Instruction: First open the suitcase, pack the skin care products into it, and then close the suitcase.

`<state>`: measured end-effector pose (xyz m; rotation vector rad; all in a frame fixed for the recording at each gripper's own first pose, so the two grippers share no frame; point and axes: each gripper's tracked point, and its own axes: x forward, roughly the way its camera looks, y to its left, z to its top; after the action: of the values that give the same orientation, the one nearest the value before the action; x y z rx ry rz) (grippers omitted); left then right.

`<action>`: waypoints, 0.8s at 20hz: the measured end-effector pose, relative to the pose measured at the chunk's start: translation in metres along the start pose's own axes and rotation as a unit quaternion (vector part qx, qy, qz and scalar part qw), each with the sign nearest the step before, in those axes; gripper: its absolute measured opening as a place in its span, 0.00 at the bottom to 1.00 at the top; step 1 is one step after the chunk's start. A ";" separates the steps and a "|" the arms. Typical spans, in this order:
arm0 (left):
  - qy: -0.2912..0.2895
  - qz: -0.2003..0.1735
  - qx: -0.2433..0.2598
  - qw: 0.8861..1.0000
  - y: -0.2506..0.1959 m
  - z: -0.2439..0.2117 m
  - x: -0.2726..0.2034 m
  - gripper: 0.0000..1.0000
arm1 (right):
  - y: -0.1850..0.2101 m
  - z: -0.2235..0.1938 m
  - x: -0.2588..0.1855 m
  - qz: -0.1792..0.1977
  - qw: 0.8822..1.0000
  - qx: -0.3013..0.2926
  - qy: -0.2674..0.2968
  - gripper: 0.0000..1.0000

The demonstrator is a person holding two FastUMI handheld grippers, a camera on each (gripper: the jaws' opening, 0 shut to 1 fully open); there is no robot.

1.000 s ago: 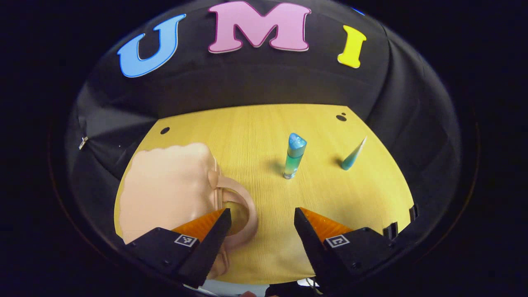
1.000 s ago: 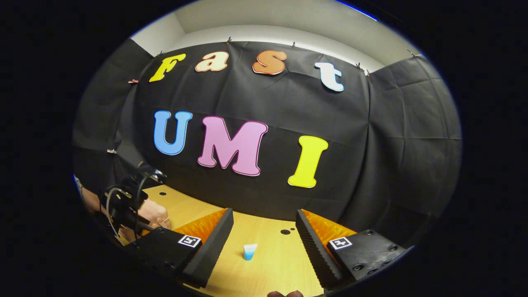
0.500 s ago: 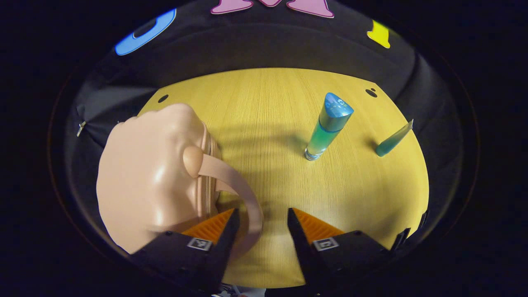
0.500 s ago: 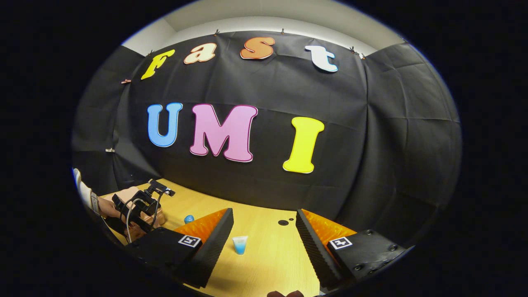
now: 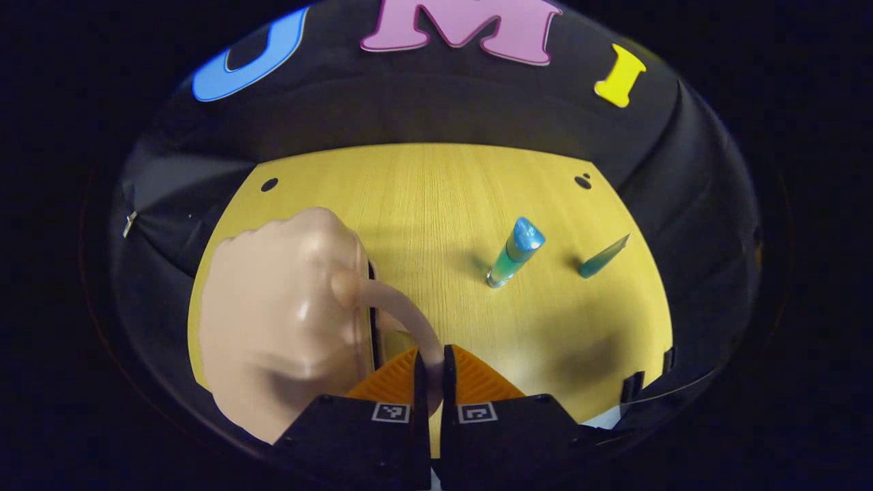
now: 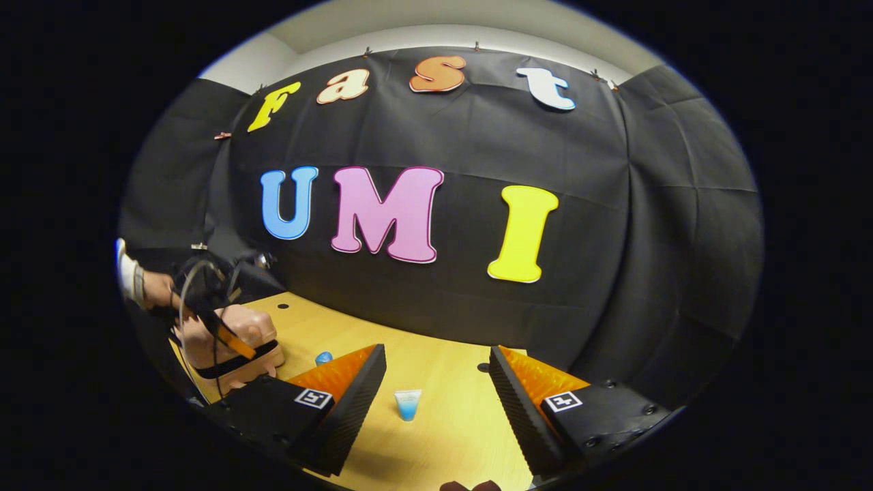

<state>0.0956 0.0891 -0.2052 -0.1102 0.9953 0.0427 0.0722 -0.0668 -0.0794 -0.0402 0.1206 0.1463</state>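
Altogether: one suitcase (image 5: 279, 320), one bottle (image 5: 515, 252), one tube (image 5: 603, 247).

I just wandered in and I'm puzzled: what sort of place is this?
Probably a small recording booth for handling practice, not a home. Black cloth wall hangs around a bare wooden table, where a pink suitcase, a blue bottle and a tube are staged.

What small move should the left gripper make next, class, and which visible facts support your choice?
Probably keep lifting the handle: the left gripper has its jaws shut on it, and a dark gap shows along the pink suitcase seam, so the lid looks only slightly raised. The bottle and tube wait on the table.
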 end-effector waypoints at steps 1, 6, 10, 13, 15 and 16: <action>-0.014 0.000 0.004 1.000 0.014 0.012 -0.025 0.11 | 0.009 0.005 0.004 0.003 1.000 -0.001 -0.001 0.96; -0.101 0.012 -0.005 0.995 0.155 0.059 -0.150 0.11 | 0.094 0.051 0.037 0.005 0.999 0.001 -0.041 0.96; -0.140 0.100 -0.001 0.985 0.319 0.051 -0.175 0.11 | 0.150 0.062 0.058 -0.002 0.999 0.032 -0.030 0.96; -0.153 0.128 -0.039 0.979 0.414 0.042 -0.148 0.10 | 0.173 0.060 0.068 -0.018 0.999 0.030 -0.011 0.96; -0.143 0.132 -0.063 0.979 0.465 0.027 -0.120 0.10 | 0.179 0.063 0.071 -0.030 0.999 0.034 -0.008 0.96; -0.133 0.134 -0.079 0.979 0.488 0.017 -0.105 0.06 | 0.183 0.061 0.072 -0.035 0.999 0.040 -0.002 0.96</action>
<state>0.0102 0.5773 -0.1432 -0.1113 0.7333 0.3743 0.1229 0.1274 -0.0330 0.0354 0.1199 0.0716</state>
